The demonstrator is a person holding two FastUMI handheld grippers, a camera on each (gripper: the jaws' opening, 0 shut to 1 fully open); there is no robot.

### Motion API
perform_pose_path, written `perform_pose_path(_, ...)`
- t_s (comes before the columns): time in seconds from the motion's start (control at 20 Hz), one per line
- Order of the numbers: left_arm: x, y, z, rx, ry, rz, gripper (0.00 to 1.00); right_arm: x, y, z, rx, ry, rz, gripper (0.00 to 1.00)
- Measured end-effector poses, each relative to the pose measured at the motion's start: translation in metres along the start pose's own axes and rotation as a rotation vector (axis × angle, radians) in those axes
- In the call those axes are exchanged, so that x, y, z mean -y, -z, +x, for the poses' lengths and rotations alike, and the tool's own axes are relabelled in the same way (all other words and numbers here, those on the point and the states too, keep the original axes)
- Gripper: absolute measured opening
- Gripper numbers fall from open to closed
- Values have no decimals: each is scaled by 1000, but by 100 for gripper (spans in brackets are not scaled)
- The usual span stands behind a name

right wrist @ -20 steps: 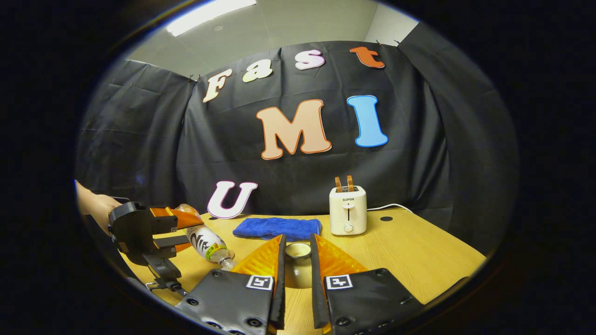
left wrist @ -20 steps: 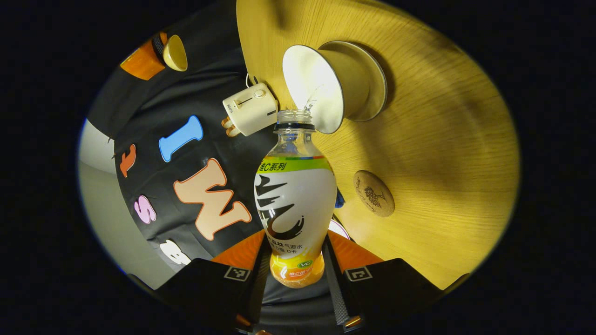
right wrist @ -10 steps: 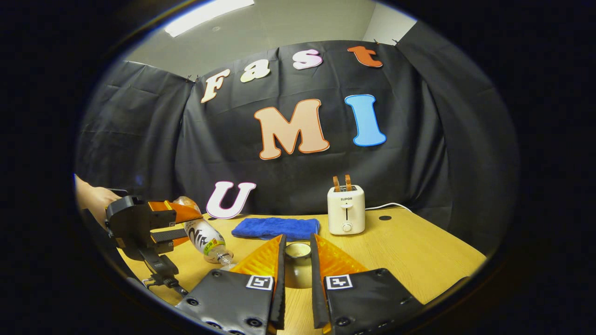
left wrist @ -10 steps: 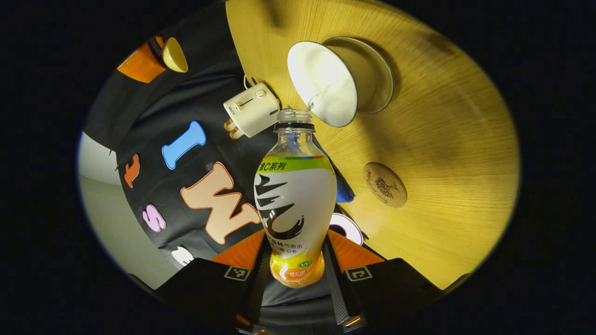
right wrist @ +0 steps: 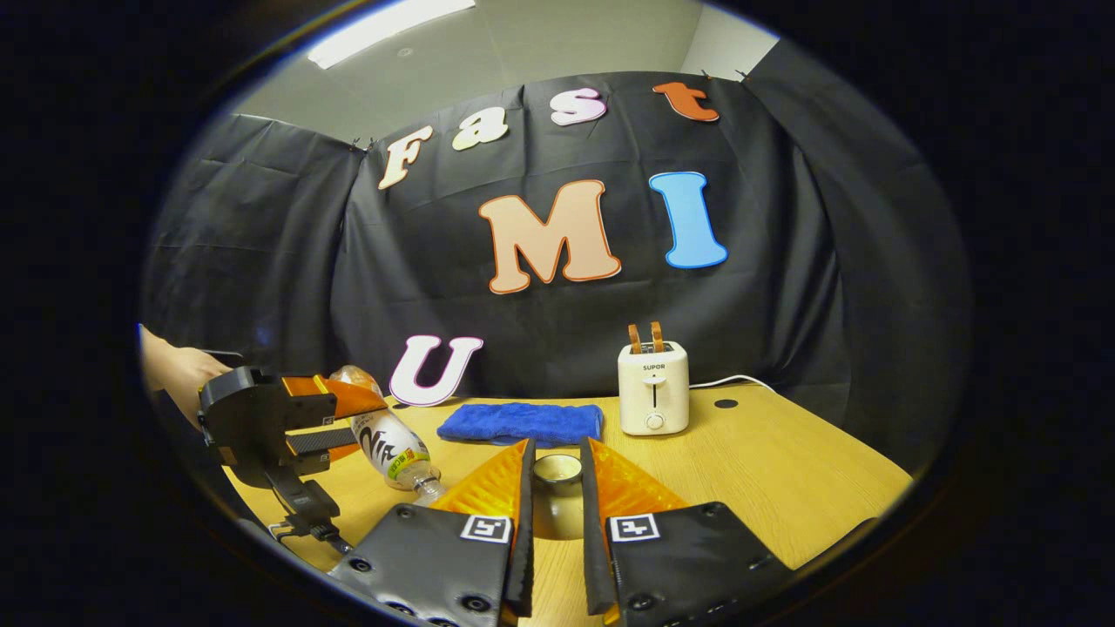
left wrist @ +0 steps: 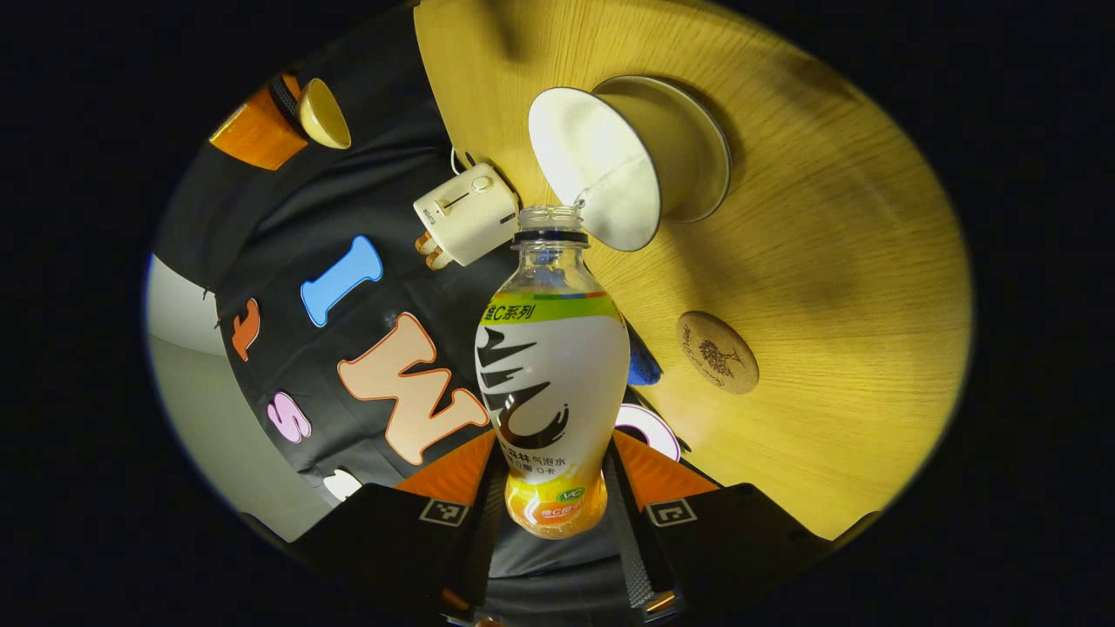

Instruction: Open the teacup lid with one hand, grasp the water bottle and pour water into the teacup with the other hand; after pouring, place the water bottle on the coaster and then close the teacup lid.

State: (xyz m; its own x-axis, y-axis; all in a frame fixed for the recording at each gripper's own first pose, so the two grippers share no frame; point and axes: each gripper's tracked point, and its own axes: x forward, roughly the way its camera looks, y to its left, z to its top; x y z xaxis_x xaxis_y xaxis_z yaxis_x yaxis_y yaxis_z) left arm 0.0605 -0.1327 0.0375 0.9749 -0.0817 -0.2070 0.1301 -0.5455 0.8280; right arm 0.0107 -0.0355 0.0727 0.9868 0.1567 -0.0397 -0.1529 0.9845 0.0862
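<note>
Left claw (left wrist: 554, 501) is clamping the bottle (left wrist: 550, 383) at its base, both fingers pressing its sides. Bottle is tilting, uncapped mouth sitting at the rim of the open cup (left wrist: 610, 174) on the desk (left wrist: 827, 287). Coaster (left wrist: 717, 352) is lying bare on the desk, near the cup but apart from it. Right claw (right wrist: 557, 501) is gripping the lid (right wrist: 557, 475) between both fingers, holding it above the desk. Toaster (right wrist: 653, 399) and blue cloth (right wrist: 521, 423) are sitting at the desk's far edge.
</note>
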Motion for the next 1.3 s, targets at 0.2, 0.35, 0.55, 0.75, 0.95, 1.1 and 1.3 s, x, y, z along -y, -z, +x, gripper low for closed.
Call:
perform_pose_path(0.2,3,2,2,4,21,-29,58,-1,2,1,-3,0,-10,27)
perform_pose_path(0.35,8,2,3,4,48,-64,58,-3,2,0,-4,-3,-11,27)
perform_pose_path(0.55,15,4,7,24,66,-134,58,-2,0,0,3,3,-7,27)
perform_pose_path(0.75,24,-1,11,46,88,-245,59,-2,-2,-1,10,6,-8,27)
perform_pose_path(0.95,47,-14,13,66,127,-471,58,-1,-1,0,7,9,-12,24)
perform_pose_path(1.1,57,-30,9,75,137,-659,58,-2,2,1,4,8,-12,27)
perform_pose_path(1.3,65,-31,-7,83,145,-919,58,-4,5,2,-5,6,-17,27)
